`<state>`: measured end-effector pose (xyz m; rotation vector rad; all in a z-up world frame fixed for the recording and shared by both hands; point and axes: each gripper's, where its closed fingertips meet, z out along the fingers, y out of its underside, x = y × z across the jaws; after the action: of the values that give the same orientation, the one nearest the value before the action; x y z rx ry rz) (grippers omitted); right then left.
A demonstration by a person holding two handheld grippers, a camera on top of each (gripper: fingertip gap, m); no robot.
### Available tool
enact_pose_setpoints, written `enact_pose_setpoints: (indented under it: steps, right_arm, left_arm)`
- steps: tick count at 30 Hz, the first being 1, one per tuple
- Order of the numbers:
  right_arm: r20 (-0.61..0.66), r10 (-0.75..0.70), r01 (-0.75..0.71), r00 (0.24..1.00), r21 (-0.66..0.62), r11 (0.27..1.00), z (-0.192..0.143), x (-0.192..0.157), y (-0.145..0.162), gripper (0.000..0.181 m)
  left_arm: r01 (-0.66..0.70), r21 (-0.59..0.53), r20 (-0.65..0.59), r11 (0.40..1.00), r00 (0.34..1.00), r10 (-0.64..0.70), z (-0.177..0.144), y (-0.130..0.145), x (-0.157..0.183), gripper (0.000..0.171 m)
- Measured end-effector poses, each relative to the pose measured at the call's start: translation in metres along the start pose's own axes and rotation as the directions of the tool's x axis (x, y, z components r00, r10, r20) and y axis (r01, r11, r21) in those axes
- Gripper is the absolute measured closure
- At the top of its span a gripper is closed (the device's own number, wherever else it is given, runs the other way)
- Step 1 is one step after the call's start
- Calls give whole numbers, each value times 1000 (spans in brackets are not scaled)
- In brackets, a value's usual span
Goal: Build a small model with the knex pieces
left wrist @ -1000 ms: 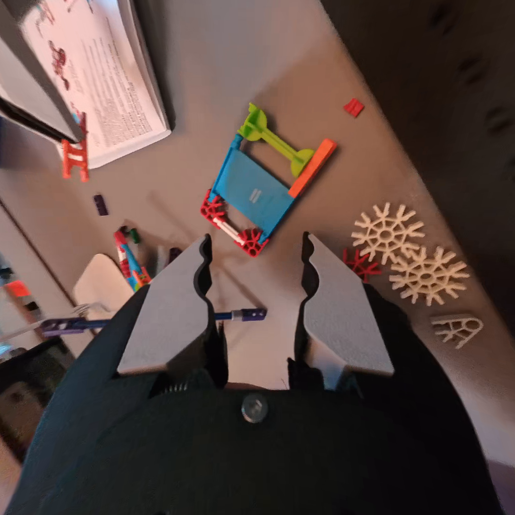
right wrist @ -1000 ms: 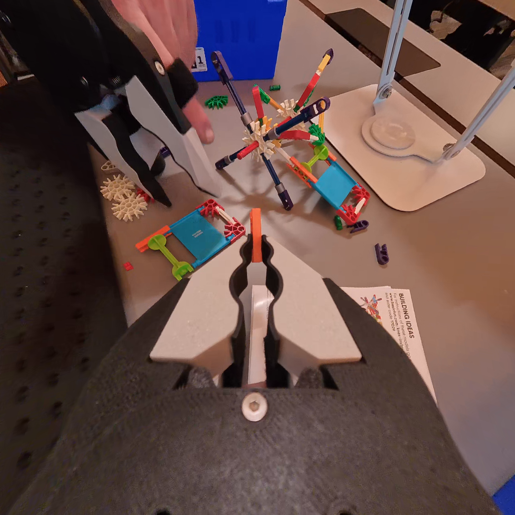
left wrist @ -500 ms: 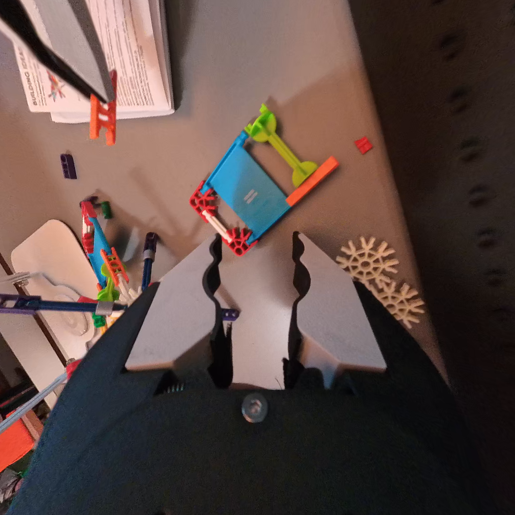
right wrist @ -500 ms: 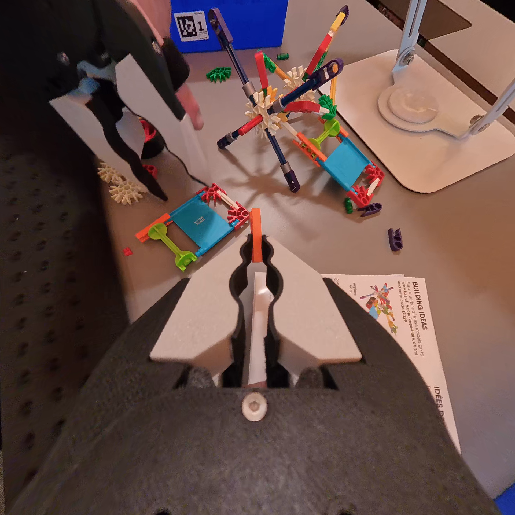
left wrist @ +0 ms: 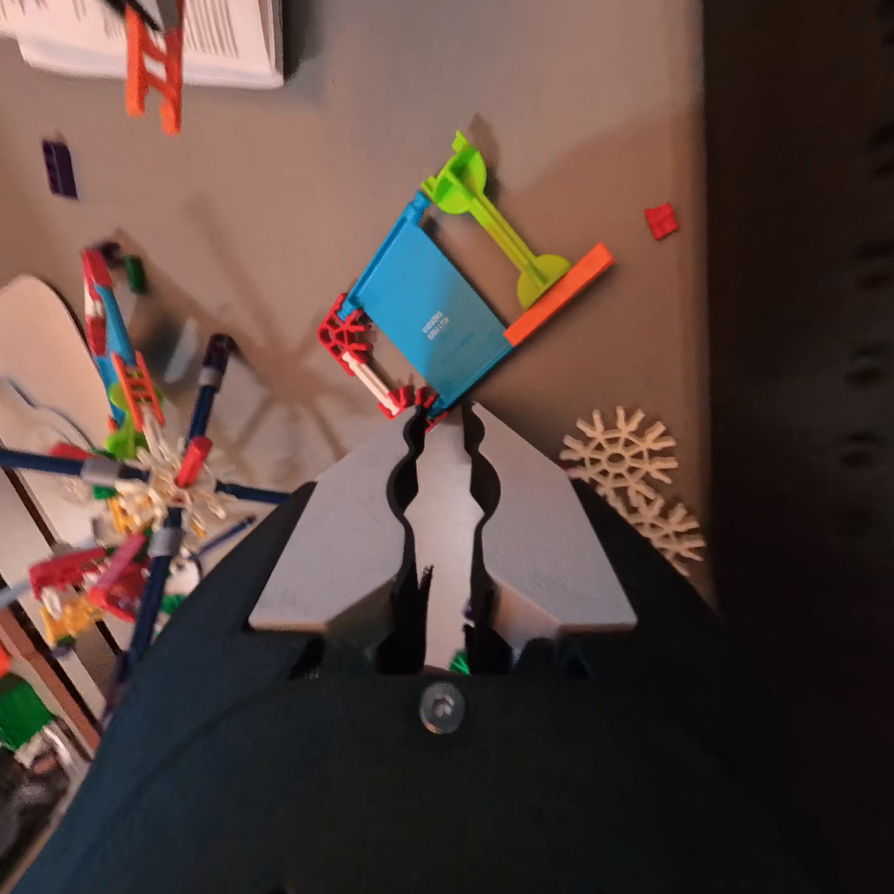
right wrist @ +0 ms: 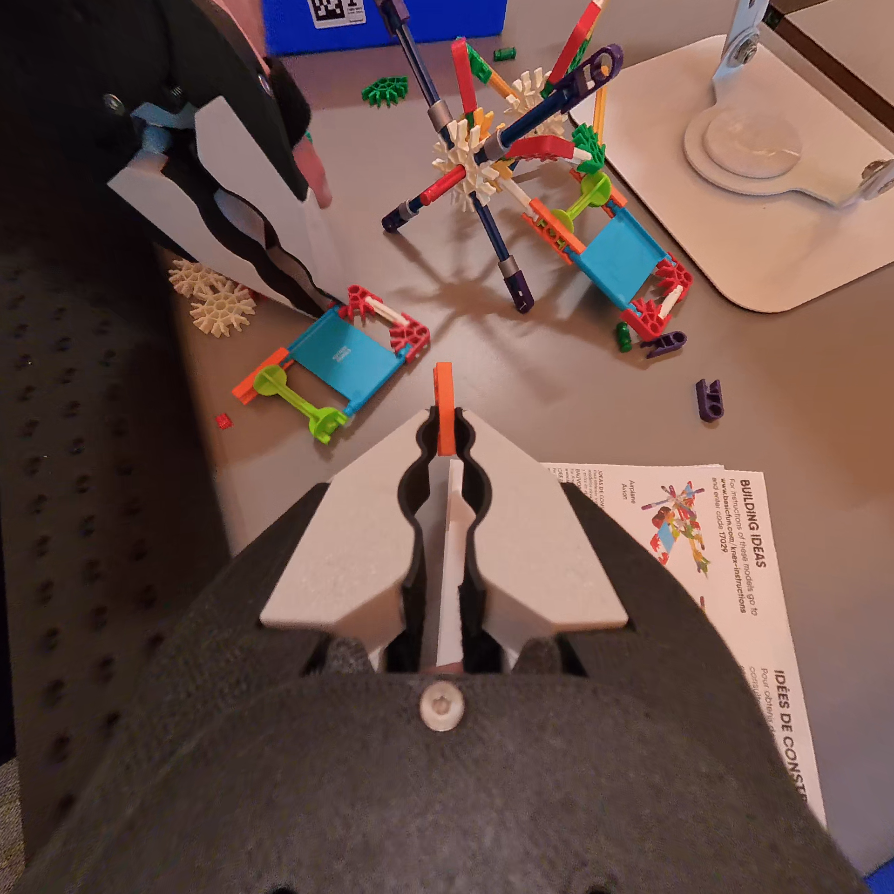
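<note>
The left gripper [left wrist: 441, 411], jaws narrowed to a slim gap with nothing gripped between them, has its fingertips at the red corner connector [left wrist: 411, 401] of a flat toy frame [left wrist: 435, 314] lying near the table's edge. The frame pairs a glossy blue panel [right wrist: 343, 358] with a lime-green spool-ended rod [right wrist: 295, 401], an orange bar [left wrist: 558, 295], a white rod and a second red fan-shaped connector [right wrist: 411, 334].

The right gripper [right wrist: 442, 413] is clamped on a thin orange ladder-shaped piece [right wrist: 443, 406], held upright above the table, just in front of the frame.

The table [right wrist: 484, 377] is smooth grey-brown, bordered on one side by a dark perforated mat [right wrist: 72, 435]. Two cream snowflake-shaped connectors [left wrist: 619, 454] overlap beside the left gripper. Farther back stands a spoked model [right wrist: 484, 159] of navy, red and yellow rods radiating from white hubs, with a second blue panel attached. A white metal stand base [right wrist: 750, 184], a printed instruction leaflet [right wrist: 701, 532], a blue bin [right wrist: 387, 24], a small purple clip [right wrist: 708, 399], a green connector [right wrist: 384, 89] and a tiny red piece [left wrist: 662, 220] lie scattered around. The grippers' fingers are matte white plastic with scalloped black inner edges.
</note>
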<state>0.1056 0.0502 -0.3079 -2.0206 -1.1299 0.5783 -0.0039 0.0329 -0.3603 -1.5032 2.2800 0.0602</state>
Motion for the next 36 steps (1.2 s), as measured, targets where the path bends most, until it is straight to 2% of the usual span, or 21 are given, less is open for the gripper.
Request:
enact_pose_setpoints:
  steps: [3, 5, 7, 9, 11, 13, 15, 17, 19, 22, 24, 29, 32, 36]
  right_arm:
    - [10, 1, -1, 1000, -10, 1000, 1, -2, 1, 177]
    - [25, 2, -2, 1000, -18, 1000, 3, -5, 3, 178]
    - [47, 3, -1, 999, -24, 1000, 5, -10, 3, 177]
    - [96, 5, -2, 995, -26, 1000, 9, -19, 2, 177]
    - [151, 12, -6, 988, -42, 999, 14, -30, 3, 177]
    - [181, 18, -6, 983, -65, 998, 21, -37, 6, 177]
    - [218, 26, -6, 976, -92, 996, 28, -45, 9, 177]
    - [227, 50, -19, 973, -137, 990, 36, -48, 15, 177]
    - [233, 74, -29, 970, -192, 981, 42, -50, 25, 177]
    - [239, 118, -65, 964, -219, 974, 46, -50, 29, 177]
    - [222, 121, -71, 968, -221, 973, 46, -47, 29, 177]
    - [169, 68, -37, 983, -181, 983, 37, -39, 23, 158]
    - [153, -71, 85, 986, -87, 993, 27, -43, 7, 158]
    - [234, -302, 316, 924, -21, 949, 26, -80, 0, 163]
  left_arm:
    - [105, -73, -80, 992, 991, -110, -12, 9, 26, 151]
    - [105, -75, -156, 992, 981, -115, -22, 11, 45, 126]
    - [74, -33, -70, 997, 995, -77, -27, 12, 32, 127]
    - [-17, 13, 31, 1000, 999, 16, -28, 12, 15, 125]
    - [-59, 1, 29, 998, 998, 59, -21, 18, 15, 113]
    - [-116, 76, 48, 990, 992, 113, -16, 8, 13, 112]
    - [-134, 113, 3, 985, 991, 134, -15, 4, 15, 114]
    - [-127, 126, -46, 984, 990, 134, -14, 2, 16, 104]
    - [-120, 118, -77, 986, 989, 130, -12, 1, 14, 103]
    - [-154, 125, -85, 980, 983, 165, -10, -3, 17, 125]
    - [-138, 114, -82, 984, 986, 148, -9, -4, 16, 131]
    - [-69, 94, -70, 993, 995, 76, -5, -6, 19, 158]
    - [-26, 87, -53, 996, 998, 31, -4, -7, 19, 164]
    - [-25, 82, -38, 996, 999, 28, -4, -7, 20, 165]
